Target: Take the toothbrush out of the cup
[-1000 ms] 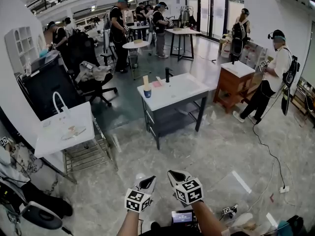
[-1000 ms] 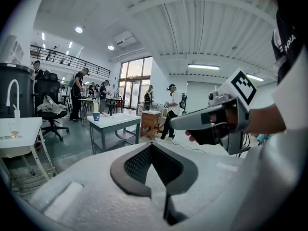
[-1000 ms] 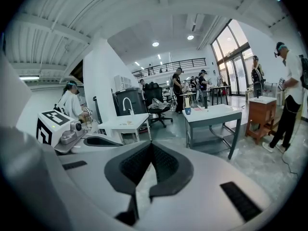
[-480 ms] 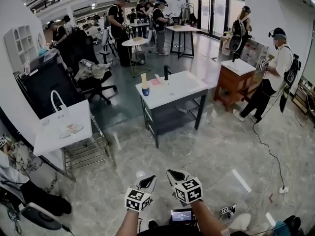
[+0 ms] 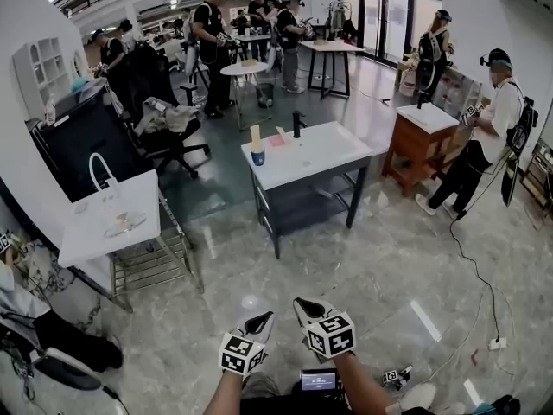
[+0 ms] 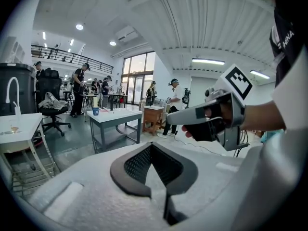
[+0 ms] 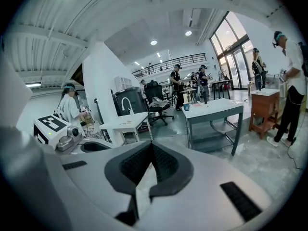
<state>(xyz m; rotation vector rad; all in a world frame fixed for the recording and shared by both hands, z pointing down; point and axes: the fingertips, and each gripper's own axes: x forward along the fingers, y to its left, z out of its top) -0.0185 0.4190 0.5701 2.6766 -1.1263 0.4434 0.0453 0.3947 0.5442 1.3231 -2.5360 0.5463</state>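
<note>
A blue cup point(image 5: 257, 157) stands on the left end of a white-topped table point(image 5: 320, 152) across the room, with a pale upright toothbrush point(image 5: 256, 137) in it. The cup point(image 6: 95, 110) is small and far off in the left gripper view, and the cup point(image 7: 186, 107) is equally distant in the right gripper view. Low in the head view my left gripper point(image 5: 258, 320) and right gripper point(image 5: 308, 307) are held side by side, far short of the table. The left gripper point(image 6: 151, 146) is shut with nothing in it, and so is the right gripper point(image 7: 151, 144).
A black faucet point(image 5: 295, 126) rises from the table. A second white stand point(image 5: 112, 219) with a wire rack is at left, an office chair point(image 5: 173, 141) behind it. A wooden cabinet point(image 5: 422, 145), a person point(image 5: 491, 124) and a floor cable point(image 5: 471, 271) lie right. Several people stand at the back.
The head view has tilted and shifted slightly, with the table a little higher in frame. Both grippers keep their side-by-side place and stay shut.
</note>
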